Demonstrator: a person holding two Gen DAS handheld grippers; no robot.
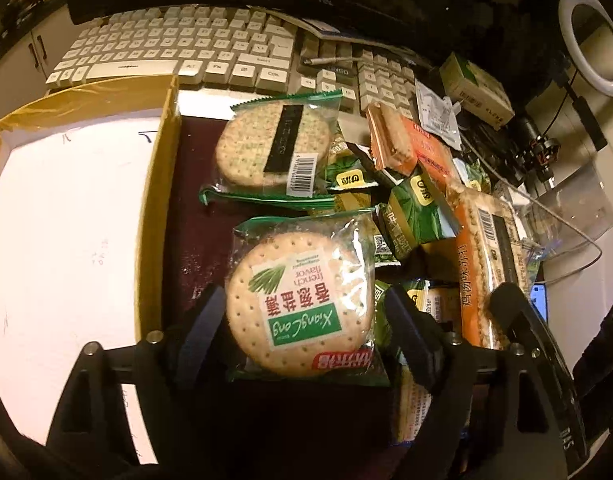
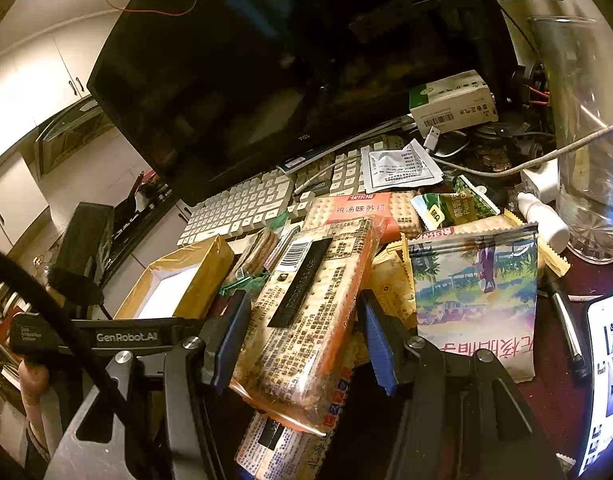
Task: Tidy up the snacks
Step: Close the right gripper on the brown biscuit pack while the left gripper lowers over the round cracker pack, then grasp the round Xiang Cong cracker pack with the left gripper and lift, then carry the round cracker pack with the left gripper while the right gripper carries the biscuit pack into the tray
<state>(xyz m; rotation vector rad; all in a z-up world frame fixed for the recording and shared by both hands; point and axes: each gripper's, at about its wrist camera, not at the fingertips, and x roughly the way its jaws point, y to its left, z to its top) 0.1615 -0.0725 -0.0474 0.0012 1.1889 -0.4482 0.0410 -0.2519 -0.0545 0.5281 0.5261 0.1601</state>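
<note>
A round cracker packet (image 1: 302, 300) with a green label lies on the dark red table between the fingers of my left gripper (image 1: 306, 332). The jaws stand wide on either side of it and the pads sit close to its edges without clearly pressing, so I read it as open. My right gripper (image 2: 304, 340) is shut on a long clear packet of square crackers (image 2: 306, 320), held tilted above the snack pile. A cardboard box (image 1: 162, 200) with yellow tape and a white inside stands open on the left, also seen as the box (image 2: 202, 276).
A second round cracker packet (image 1: 274, 148), green pea packets (image 1: 418, 204) and orange cracker packets (image 1: 486, 264) crowd the middle. Behind are a keyboard (image 1: 186, 48) and monitor (image 2: 266, 80). A glass vase (image 2: 586, 140), a phone (image 2: 610, 360) and a pen (image 2: 566, 328) stand at the right.
</note>
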